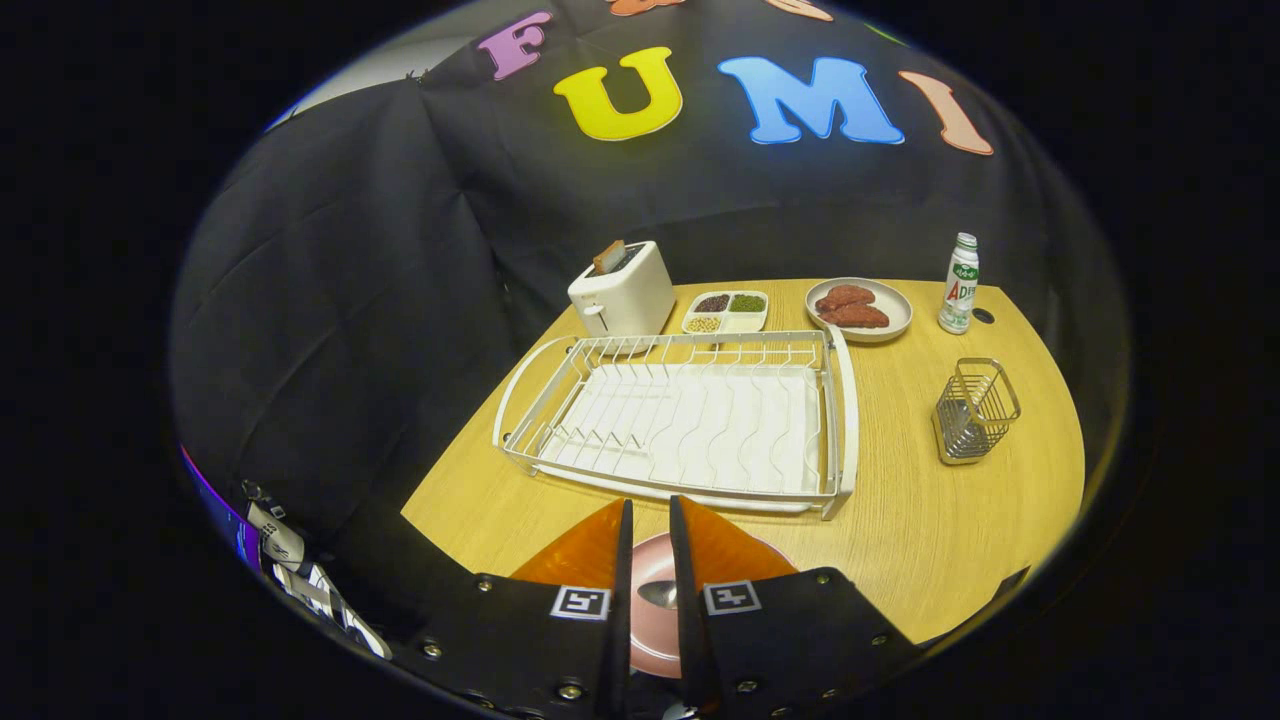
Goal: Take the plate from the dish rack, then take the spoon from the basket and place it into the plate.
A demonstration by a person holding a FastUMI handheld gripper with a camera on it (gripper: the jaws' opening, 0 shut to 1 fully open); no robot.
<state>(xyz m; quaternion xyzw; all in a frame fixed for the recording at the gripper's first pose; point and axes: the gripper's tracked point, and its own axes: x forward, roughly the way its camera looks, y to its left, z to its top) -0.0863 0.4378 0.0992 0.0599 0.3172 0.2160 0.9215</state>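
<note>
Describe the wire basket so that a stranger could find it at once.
Start from the white dish rack in the middle of the table. On its bottle side stands the basket, alone. It is the only small, upright metal wire box; the bottle beyond it is plastic and slim.

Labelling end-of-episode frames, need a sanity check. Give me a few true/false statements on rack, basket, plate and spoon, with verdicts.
1. The dish rack holds a plate. False: its slots are bare.
2. A pink plate lies under the hand-held gripper, a spoon on it. True.
3. The wire basket holds a spoon. False: nothing shows inside it.
4. The gripper's fingers are shut on the spoon. False: a narrow gap shows between them, nothing gripped.
5. A toaster stands beyond the rack. True.
</note>
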